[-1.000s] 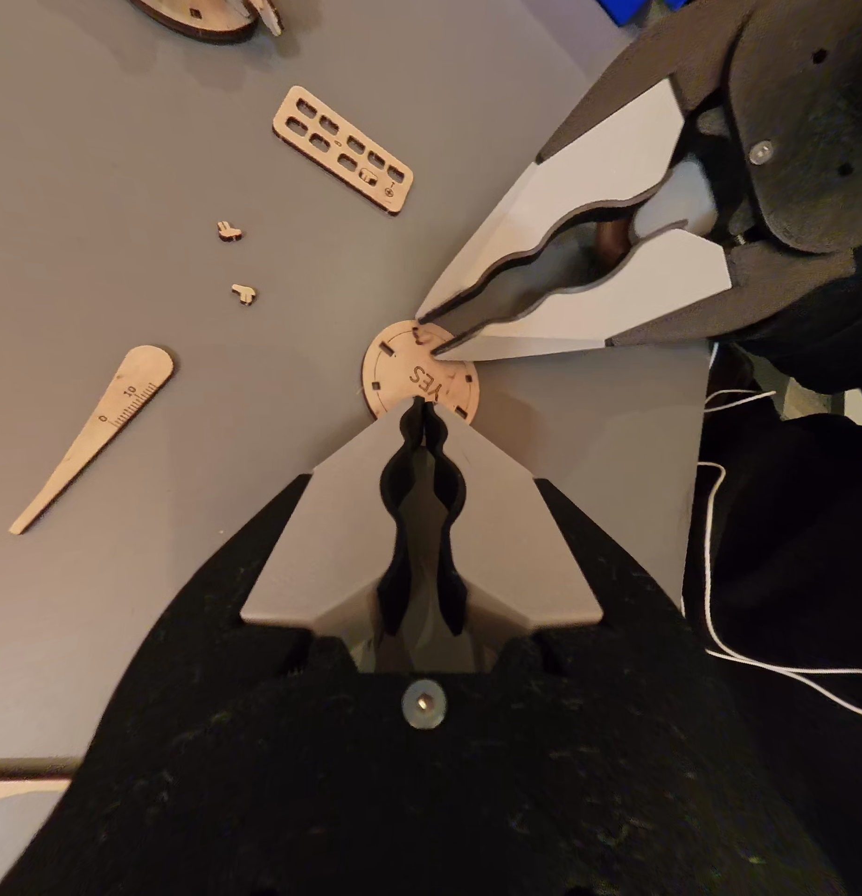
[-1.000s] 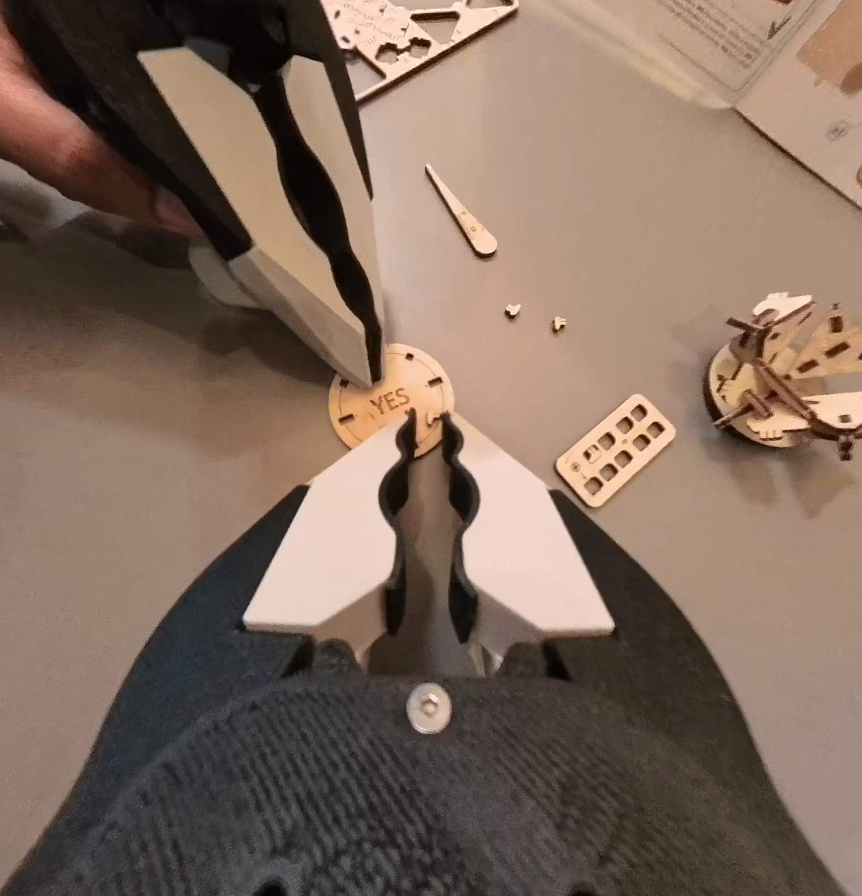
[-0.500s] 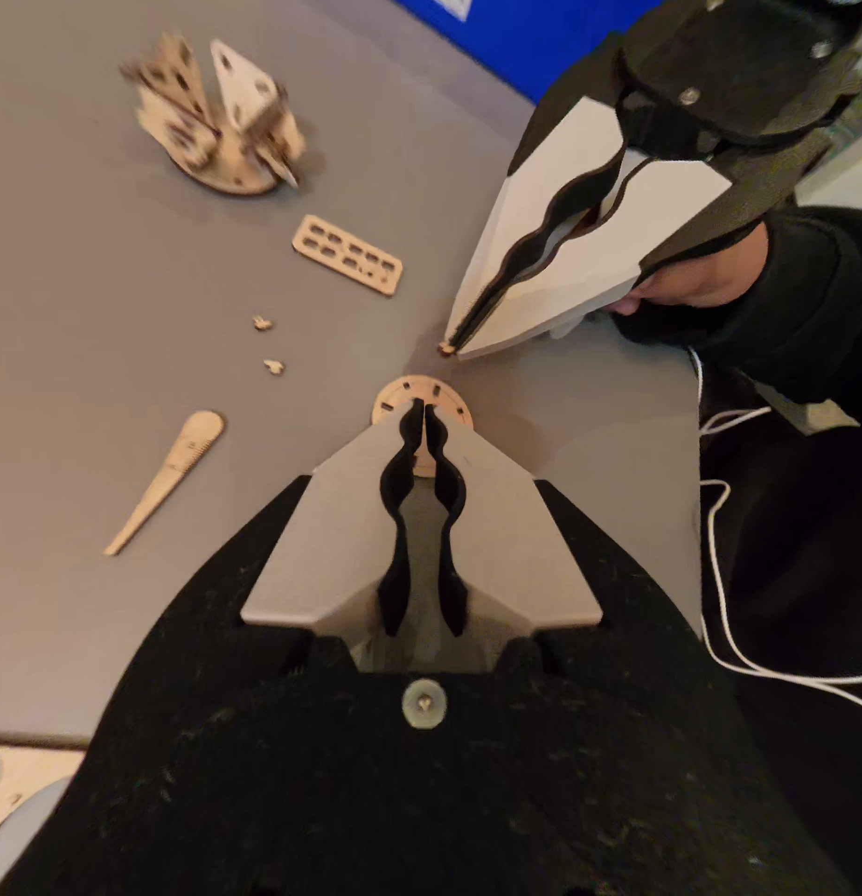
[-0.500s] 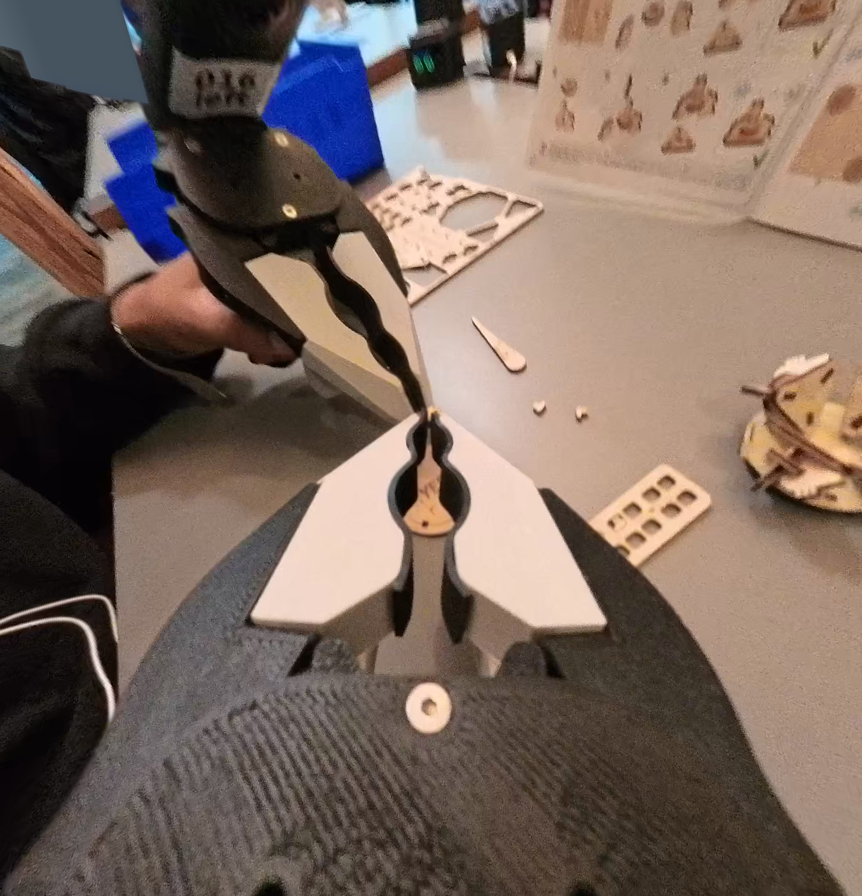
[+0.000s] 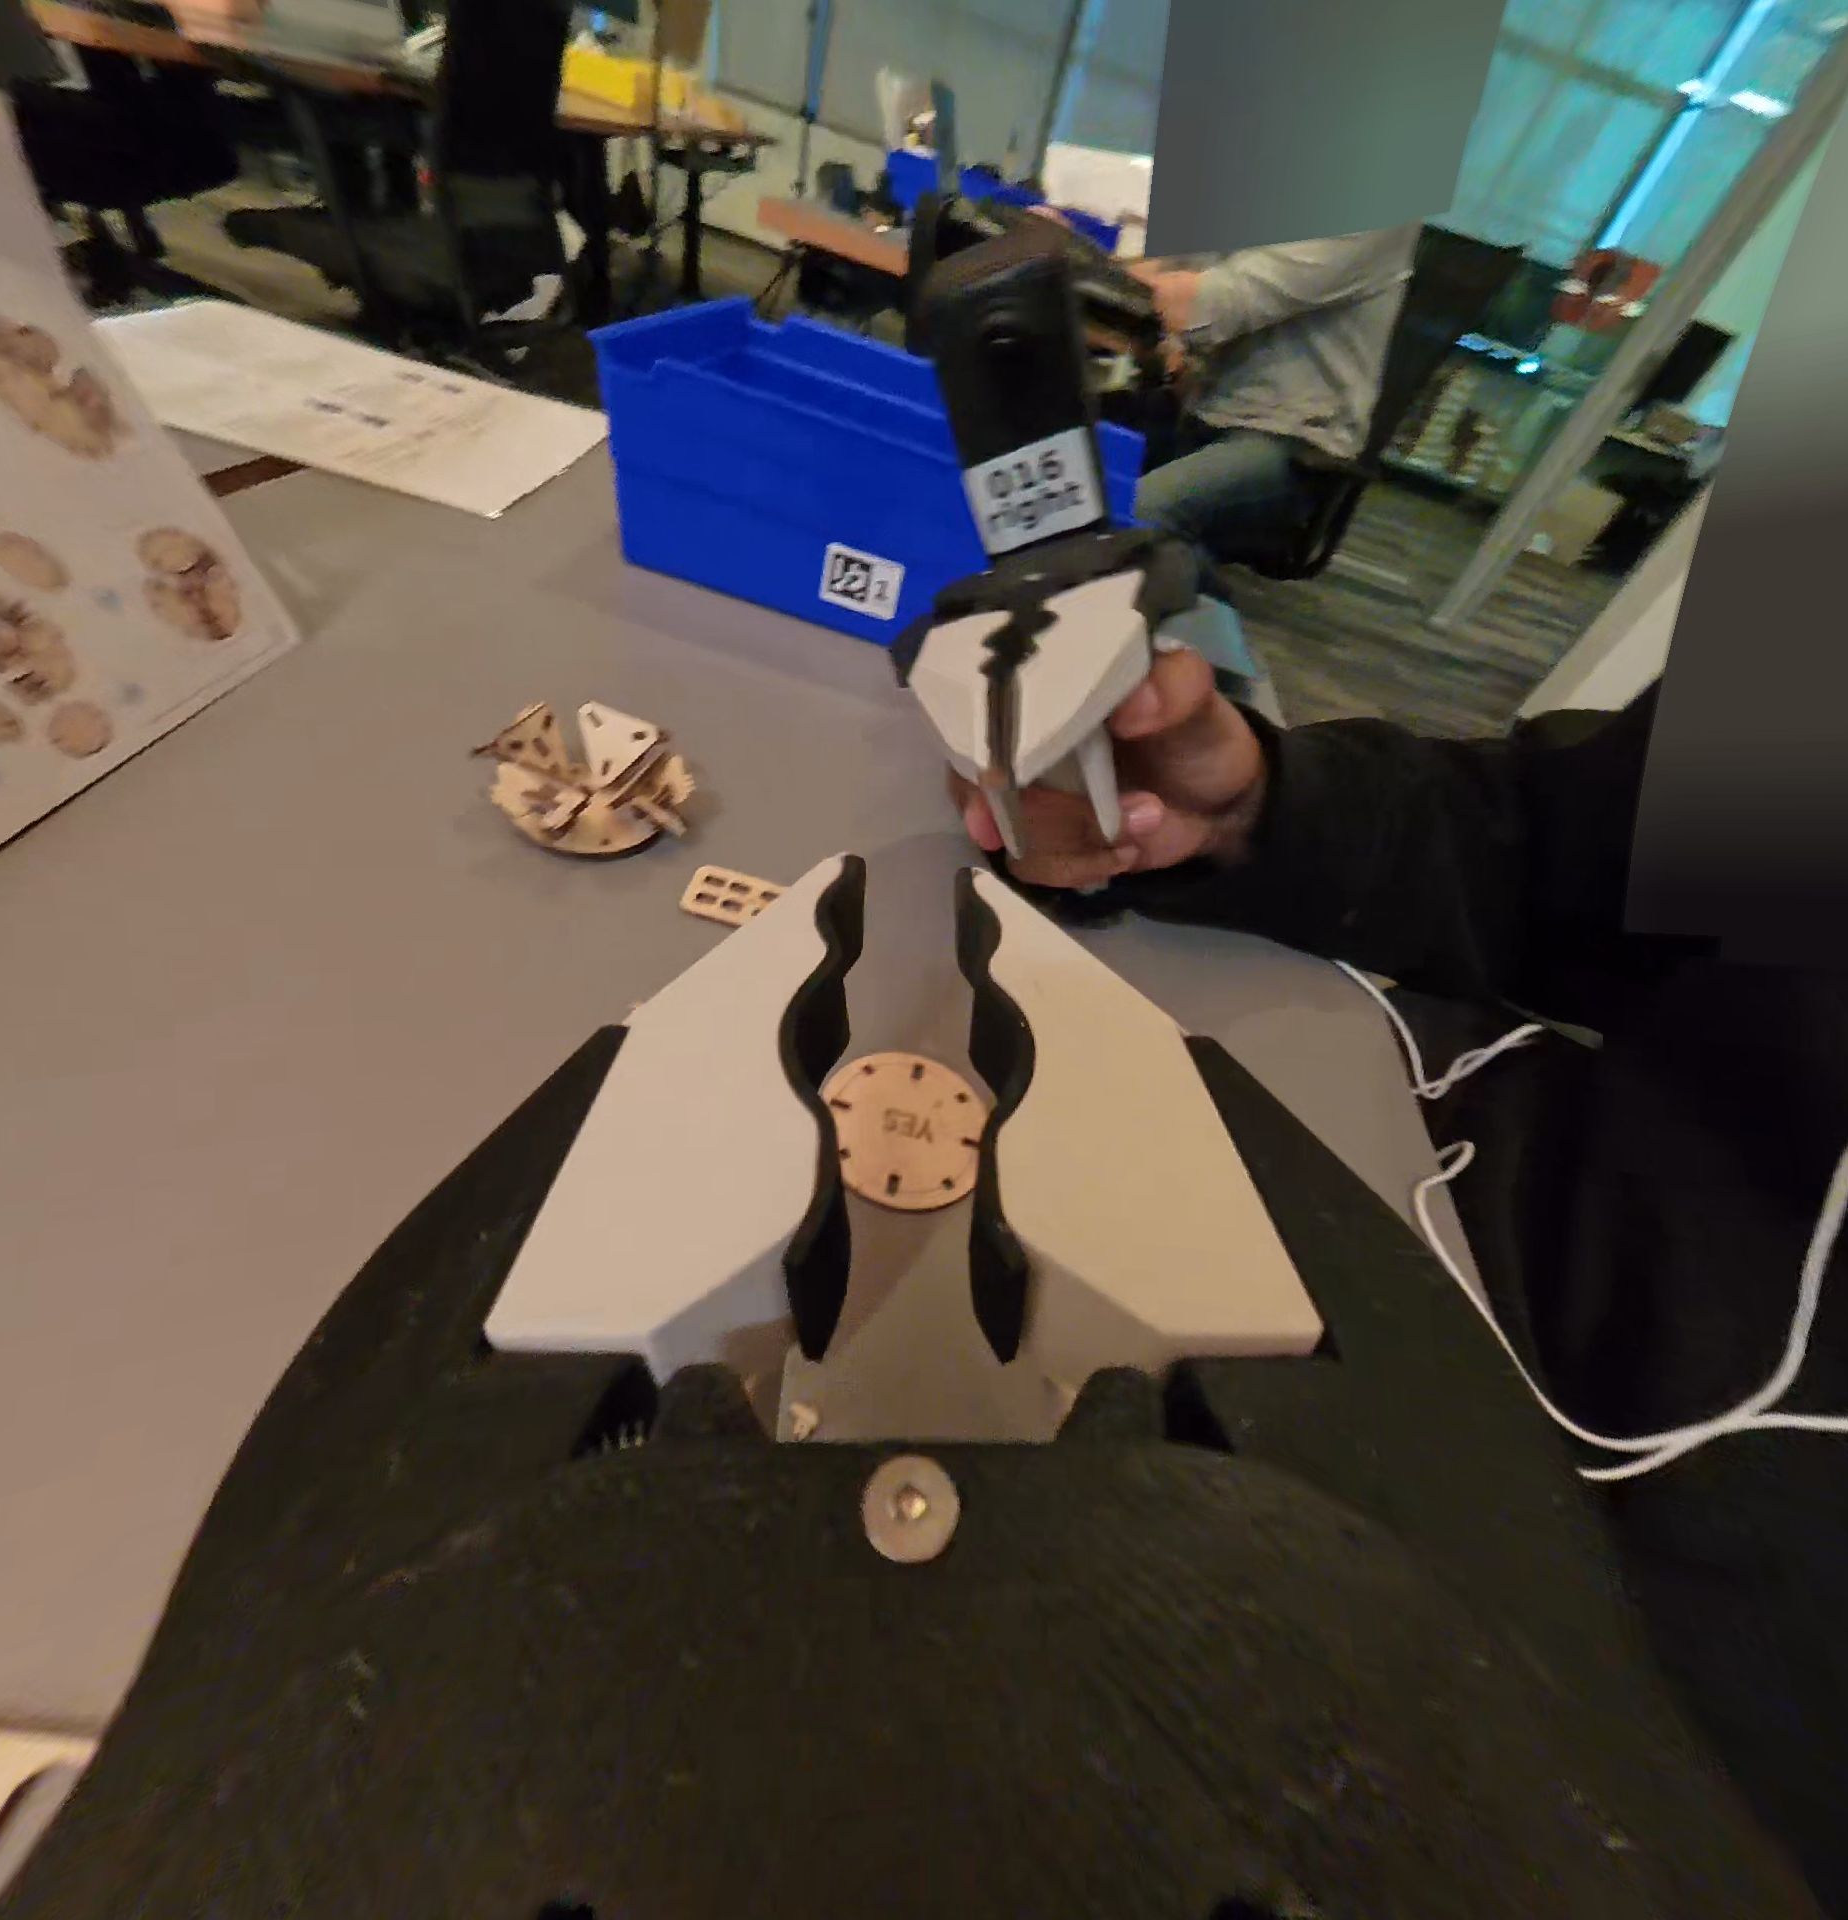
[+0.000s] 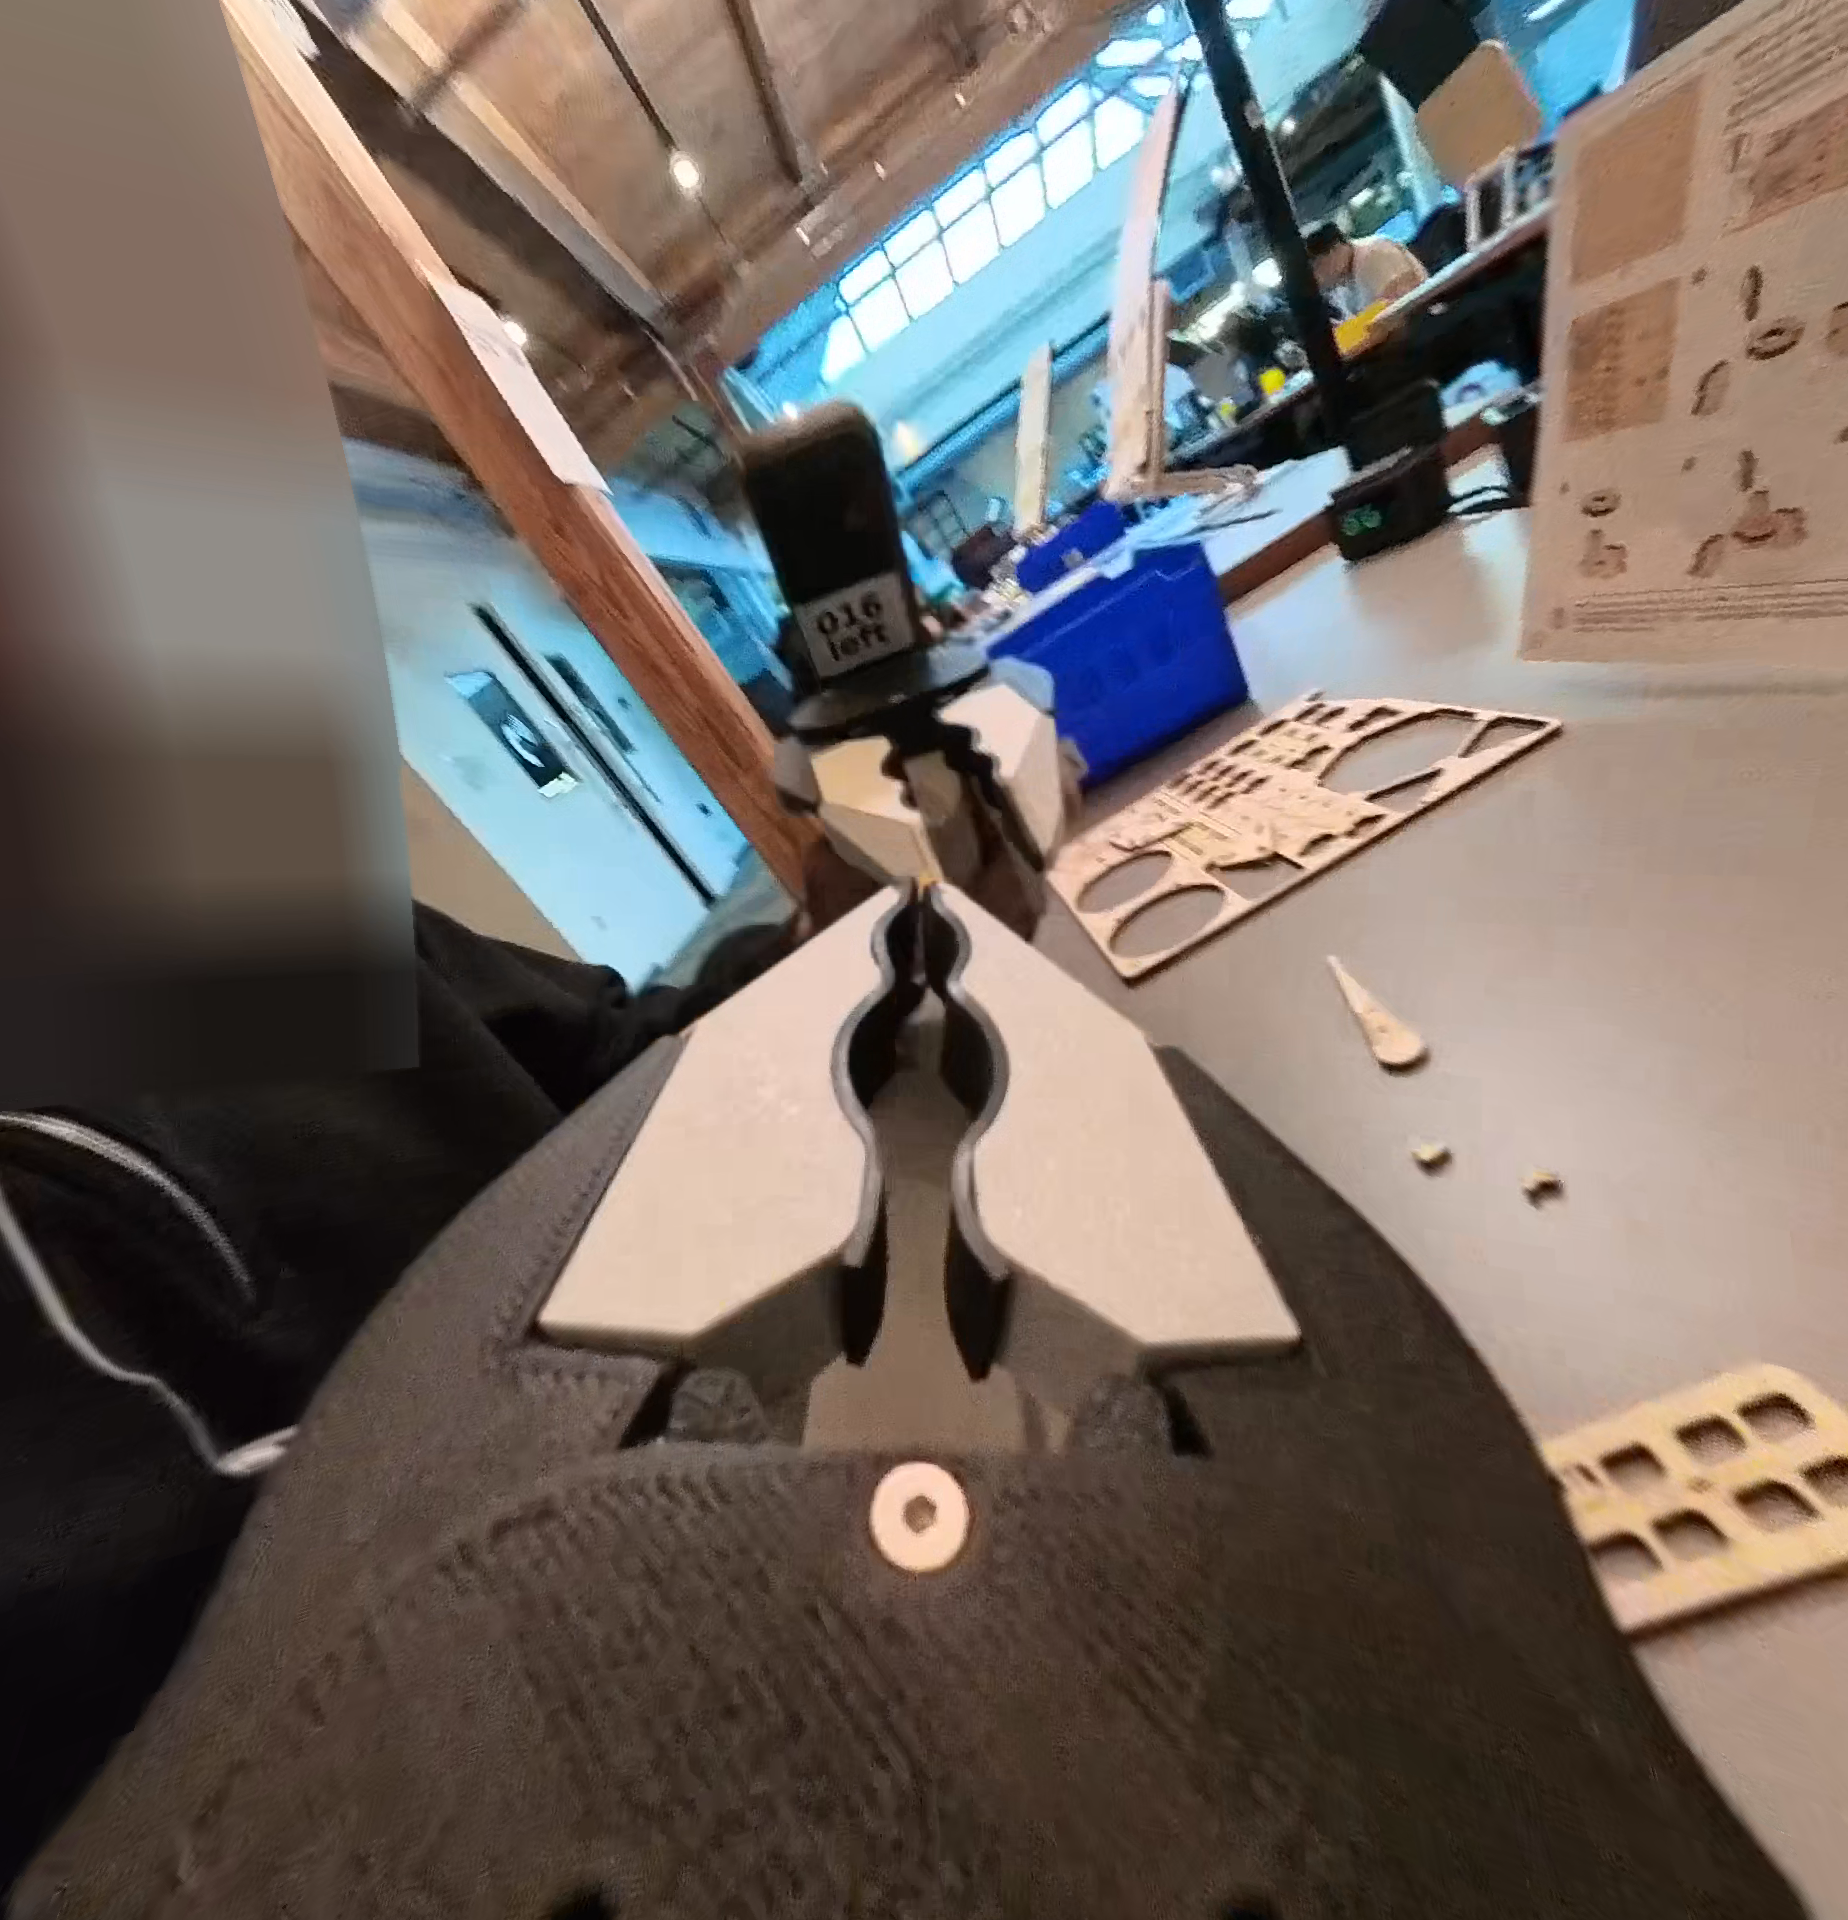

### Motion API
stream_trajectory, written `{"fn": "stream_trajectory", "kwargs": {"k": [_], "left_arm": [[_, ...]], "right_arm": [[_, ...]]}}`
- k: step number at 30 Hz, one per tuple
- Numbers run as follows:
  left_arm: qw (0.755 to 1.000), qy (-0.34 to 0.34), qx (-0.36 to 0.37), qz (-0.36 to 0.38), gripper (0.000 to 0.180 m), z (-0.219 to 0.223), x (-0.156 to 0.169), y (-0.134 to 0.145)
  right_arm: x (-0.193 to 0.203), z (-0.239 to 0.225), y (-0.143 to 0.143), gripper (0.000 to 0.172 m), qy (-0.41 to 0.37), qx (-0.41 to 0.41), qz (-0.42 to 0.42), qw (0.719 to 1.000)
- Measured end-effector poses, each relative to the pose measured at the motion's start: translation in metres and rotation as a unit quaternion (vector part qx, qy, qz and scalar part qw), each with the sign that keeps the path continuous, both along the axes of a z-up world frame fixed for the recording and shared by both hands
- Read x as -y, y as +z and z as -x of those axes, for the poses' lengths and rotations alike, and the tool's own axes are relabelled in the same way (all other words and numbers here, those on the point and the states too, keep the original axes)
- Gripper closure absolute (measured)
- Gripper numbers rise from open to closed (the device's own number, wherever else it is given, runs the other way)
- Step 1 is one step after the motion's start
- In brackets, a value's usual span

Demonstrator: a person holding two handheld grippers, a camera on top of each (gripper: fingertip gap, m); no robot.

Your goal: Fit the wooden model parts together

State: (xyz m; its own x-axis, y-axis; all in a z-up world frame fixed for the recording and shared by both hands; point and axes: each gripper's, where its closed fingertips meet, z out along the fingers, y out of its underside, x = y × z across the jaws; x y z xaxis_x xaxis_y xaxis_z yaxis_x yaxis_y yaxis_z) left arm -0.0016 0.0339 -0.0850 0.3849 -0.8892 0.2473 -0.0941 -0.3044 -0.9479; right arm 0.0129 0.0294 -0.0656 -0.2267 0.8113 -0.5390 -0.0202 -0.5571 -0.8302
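Left wrist view: round slotted wooden disc

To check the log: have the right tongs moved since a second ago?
Yes: right tongs left the disc, up toward the bin.

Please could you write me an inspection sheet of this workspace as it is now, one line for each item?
Surface: grey table, flat.
Work pieces: round wooden disc, seen through the left gripper's gap, contact unclear; part-built wooden model; slotted wooden plate; punched-out wooden sheet; tapered wooden pointer; two small wooden bits.
Clutter: blue bin; printed papers; standing instruction sheet.
Grippers: left gripper open; right gripper shut, tiny tan sliver at its tips, held in a hand.
Cables: white cable at the table's right edge.
Surroundings: workshop desks, seated person behind.
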Motion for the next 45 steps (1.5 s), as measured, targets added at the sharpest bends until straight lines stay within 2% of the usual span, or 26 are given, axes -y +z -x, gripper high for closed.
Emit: {"fn": "stream_trajectory", "kwargs": {"k": [4, 9, 17, 23, 31, 36, 39, 42, 45], "left_arm": [[0.999, -0.039, 0.029, -0.012, 0.158, -0.010, 0.013, 0.010], [0.992, -0.073, 0.096, -0.030, 0.156, -0.016, 0.029, 0.034], [0.991, -0.093, 0.100, -0.014, 0.168, -0.017, 0.034, 0.034], [0.993, -0.095, 0.074, -0.016, 0.172, -0.025, 0.037, 0.026], [0.994, -0.081, 0.065, -0.020, 0.177, -0.024, 0.033, 0.024], [0.996, -0.065, 0.059, -0.005, 0.178, -0.021, 0.027, 0.020], [0.995, -0.063, 0.072, 0.019, 0.178, -0.017, 0.023, 0.020], [0.993, -0.056, 0.079, 0.068, 0.178, -0.013, 0.017, 0.013], [0.980, -0.080, 0.079, 0.161, 0.178, -0.015, 0.019, -0.003]], "right_arm": [[0.006, -0.013, 0.022, 0.172, 0.069, -0.063, 0.093, 0.991], [0.018, -0.012, 0.020, 0.172, 0.131, -0.069, 0.147, 0.978], [0.027, -0.004, 0.015, 0.172, 0.154, -0.067, 0.157, 0.973], [0.030, -0.002, 0.014, 0.172, 0.164, -0.066, 0.161, 0.971], [0.026, 0.000, 0.011, 0.172, 0.150, -0.064, 0.161, 0.973], [0.018, 0.002, 0.007, 0.172, 0.113, -0.052, 0.142, 0.982], [0.001, -0.003, 0.009, 0.172, 0.055, -0.052, 0.113, 0.991], [-0.015, -0.016, 0.019, 0.162, -0.024, -0.057, 0.035, 0.998], [-0.012, -0.019, 0.029, 0.151, -0.082, -0.033, -0.106, 0.990]]}}
